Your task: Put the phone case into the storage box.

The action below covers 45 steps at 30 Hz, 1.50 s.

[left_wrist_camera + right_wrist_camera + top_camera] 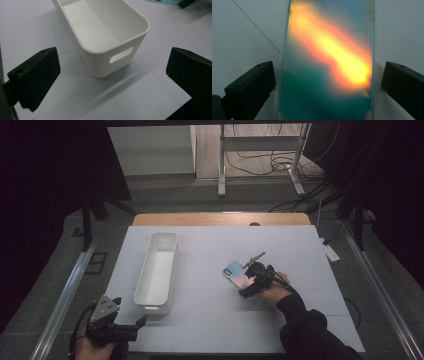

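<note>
High view, read from left to right: the left gripper [131, 326] rests at the near left corner of the white table mat [300, 320], just short of the near end of the white plastic bin [157, 270]. The bin stands upright on the left half of the mat, long axis running away from the person, and it is empty. The phone case [235, 272] lies flat right of centre, well apart from the bin. The right gripper [248, 281] sits at the near end of the case, held by the person's right hand [272, 294].

Left gripper view: the 2 black jaws stand wide apart and hold nothing. The bin [105, 37] lies ahead between them, its slotted handle end facing the camera. No jaw touches it.

Right gripper view: the case [327, 62], iridescent teal with an orange-yellow sheen, lies between the 2 jaws. The jaws are spread wider than the case, with a visible strip of mat on each side. The case rests on the mat and is not clamped.

Task status, as a judgement:
1. Approach to the case: done. The right gripper straddles it.
2. Grasp: not yet done. The jaws must close on the long edges.
3. Lift and transfer, probably to the bin: not started.
4. Release: not started.

The work stands at an early stage.
</note>
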Each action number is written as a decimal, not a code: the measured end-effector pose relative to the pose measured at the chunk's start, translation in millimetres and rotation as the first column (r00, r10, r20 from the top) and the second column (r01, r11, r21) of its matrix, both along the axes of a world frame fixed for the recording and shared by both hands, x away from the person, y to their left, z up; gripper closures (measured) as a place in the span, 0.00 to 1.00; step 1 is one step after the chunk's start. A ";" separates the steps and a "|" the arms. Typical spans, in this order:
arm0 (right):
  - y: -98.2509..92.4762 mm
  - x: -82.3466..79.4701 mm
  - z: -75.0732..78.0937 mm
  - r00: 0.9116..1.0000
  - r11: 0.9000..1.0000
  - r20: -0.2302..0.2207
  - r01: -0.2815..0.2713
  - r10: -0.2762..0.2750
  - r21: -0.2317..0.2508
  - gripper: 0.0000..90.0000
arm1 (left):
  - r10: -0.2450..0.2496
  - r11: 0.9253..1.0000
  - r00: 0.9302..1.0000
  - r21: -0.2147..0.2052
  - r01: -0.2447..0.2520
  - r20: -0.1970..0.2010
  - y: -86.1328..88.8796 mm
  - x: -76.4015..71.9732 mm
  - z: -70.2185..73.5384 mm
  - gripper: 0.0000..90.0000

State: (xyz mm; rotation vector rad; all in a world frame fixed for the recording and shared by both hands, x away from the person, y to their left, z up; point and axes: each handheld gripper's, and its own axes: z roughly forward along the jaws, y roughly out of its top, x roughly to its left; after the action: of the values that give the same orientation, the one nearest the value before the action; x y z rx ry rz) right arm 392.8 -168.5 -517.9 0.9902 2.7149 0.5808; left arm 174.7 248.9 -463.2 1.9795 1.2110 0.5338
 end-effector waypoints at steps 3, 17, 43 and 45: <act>0.3 0.3 0.3 1.000 1.000 -0.006 -0.001 0.001 -0.001 0.00 | -0.001 1.000 1.000 0.000 0.001 0.000 0.0 -0.1 0.1 0.00; -1.5 -0.2 7.6 1.000 1.000 -0.016 0.000 0.000 -0.008 0.18 | 0.003 1.000 1.000 0.003 -0.003 0.003 -0.4 -0.3 0.3 0.00; -8.5 -9.0 23.0 1.000 0.997 0.007 0.022 -0.023 0.072 0.19 | 0.004 1.000 1.000 -0.020 -0.005 -0.027 1.9 1.2 0.5 0.00; -9.5 -10.6 25.7 1.000 0.996 0.013 0.016 -0.017 0.083 0.19 | 0.002 1.000 1.000 -0.020 -0.003 -0.028 1.8 1.4 0.5 0.00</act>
State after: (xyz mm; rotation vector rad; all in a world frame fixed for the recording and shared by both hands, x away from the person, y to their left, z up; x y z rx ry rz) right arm 382.2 -178.0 -492.2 1.0233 2.6881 0.6996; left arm 176.1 250.7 -462.7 1.9745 1.2315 0.4945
